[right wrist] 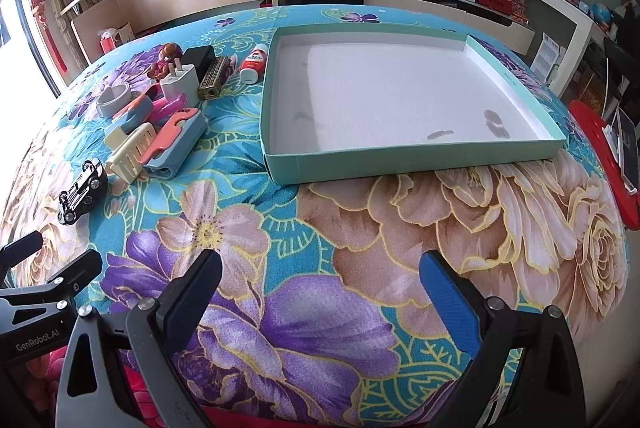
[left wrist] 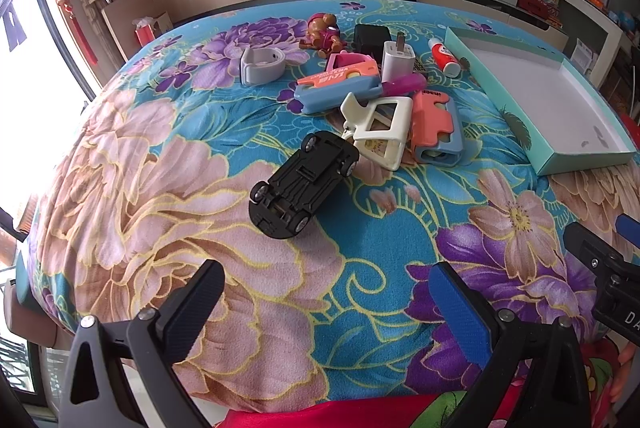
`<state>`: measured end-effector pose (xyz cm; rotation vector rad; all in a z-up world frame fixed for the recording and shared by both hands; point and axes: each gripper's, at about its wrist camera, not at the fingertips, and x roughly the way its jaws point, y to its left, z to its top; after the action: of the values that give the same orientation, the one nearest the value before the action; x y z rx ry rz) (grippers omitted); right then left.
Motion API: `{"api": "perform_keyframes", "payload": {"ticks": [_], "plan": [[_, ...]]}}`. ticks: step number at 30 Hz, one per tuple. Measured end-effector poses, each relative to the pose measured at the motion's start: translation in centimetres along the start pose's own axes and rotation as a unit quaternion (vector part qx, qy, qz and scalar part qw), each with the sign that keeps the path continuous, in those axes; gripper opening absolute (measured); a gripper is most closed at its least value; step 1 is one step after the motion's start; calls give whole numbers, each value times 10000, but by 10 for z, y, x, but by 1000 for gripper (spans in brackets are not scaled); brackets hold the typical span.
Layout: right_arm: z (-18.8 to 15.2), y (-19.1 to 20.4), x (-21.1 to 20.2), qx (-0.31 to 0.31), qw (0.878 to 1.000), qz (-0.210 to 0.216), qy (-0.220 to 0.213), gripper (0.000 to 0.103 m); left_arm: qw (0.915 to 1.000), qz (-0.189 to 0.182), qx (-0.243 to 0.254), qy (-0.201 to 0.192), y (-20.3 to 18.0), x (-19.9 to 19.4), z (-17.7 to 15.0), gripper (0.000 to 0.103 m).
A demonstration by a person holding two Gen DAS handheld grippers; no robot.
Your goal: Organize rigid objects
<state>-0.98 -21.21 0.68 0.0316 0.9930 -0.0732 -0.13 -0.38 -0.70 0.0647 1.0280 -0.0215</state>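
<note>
Left hand-held gripper (left wrist: 324,302) hovers spread wide over the flowered cloth (left wrist: 224,228), gripping nothing. Ahead, a black toy car (left wrist: 302,184) lies belly-up, touching a cream clip (left wrist: 380,130). Beyond, a white charger (left wrist: 397,58) stands upright. The teal tray (left wrist: 516,108) sits right, empty.

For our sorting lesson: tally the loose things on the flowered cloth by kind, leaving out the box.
Toys (car, bear figure): 2
Chargers (white, black): 2
Pink-and-blue cutters: 2
Hair clip: 1
Wristband: 1
Glue bottle: 1
Patterned lighter: 1
Magenta stick: 1
Total: 11
</note>
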Motion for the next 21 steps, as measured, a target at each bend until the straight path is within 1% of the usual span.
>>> {"api": "perform_keyframes", "payload": {"ticks": [21], "plan": [[-1, 0, 1, 56, 10000, 10, 3, 99, 10000, 2, -5, 6, -1, 0, 1, 103]]}}
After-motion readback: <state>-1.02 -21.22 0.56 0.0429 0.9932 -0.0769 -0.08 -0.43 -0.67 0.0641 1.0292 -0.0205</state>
